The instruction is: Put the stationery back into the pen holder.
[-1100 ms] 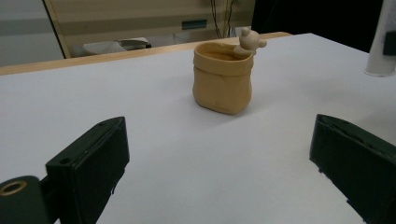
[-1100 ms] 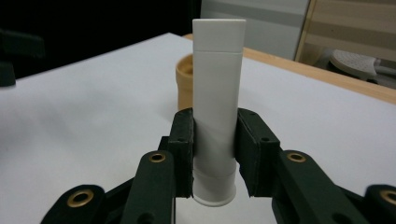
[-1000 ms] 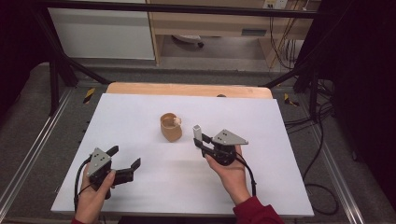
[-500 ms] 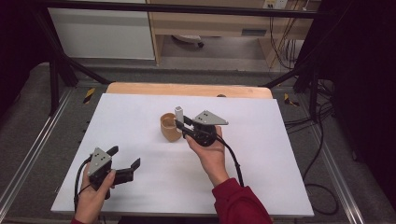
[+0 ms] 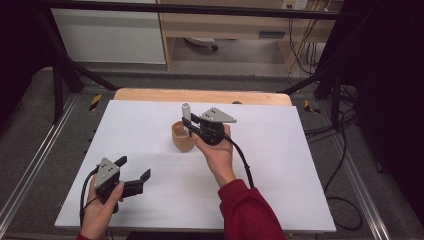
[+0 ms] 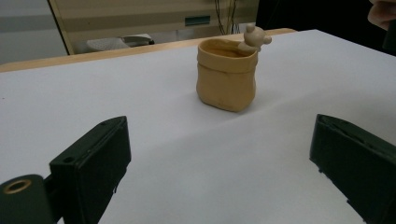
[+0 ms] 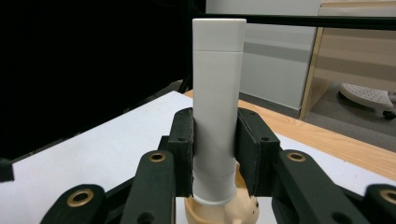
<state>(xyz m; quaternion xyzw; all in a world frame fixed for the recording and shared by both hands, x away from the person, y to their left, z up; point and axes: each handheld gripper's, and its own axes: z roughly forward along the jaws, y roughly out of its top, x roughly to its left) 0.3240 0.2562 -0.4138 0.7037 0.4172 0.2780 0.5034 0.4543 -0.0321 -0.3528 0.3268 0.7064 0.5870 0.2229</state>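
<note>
Holding the white tube (image 7: 217,112) upright, the right gripper (image 5: 192,126) has its jaws closed on the tube's lower half. The right gripper view shows both pads flat against the sides and the tube's bottom end hanging just over the mouth of the tan cup (image 5: 183,136). That grip looks chosen for a drop-in: clamping low and keeping the tube vertical leaves the bottom end free to enter the cup.

Tube long axis: vertical. Cap end points up and stands above the jaws; the other end points down at the cup opening. From the high view the tube sits over the cup's right rim, so it probably needs a small nudge toward the cup's centre before release. Whether the tube's tip is already inside the rim cannot be told.

The cup stands upright near the middle of the white table (image 5: 300,170), a bit nearer the far edge than the near one. A small bear figure (image 6: 254,37) sits on its rim, on the side facing the right gripper.

The left gripper (image 5: 134,176) is parked near the table's near-left corner, jaws wide apart, holding nothing, aimed at the cup from well away. It looks idle; it could steady the cup if needed, since a light cup may tip when the tube lands against its wall.
</note>
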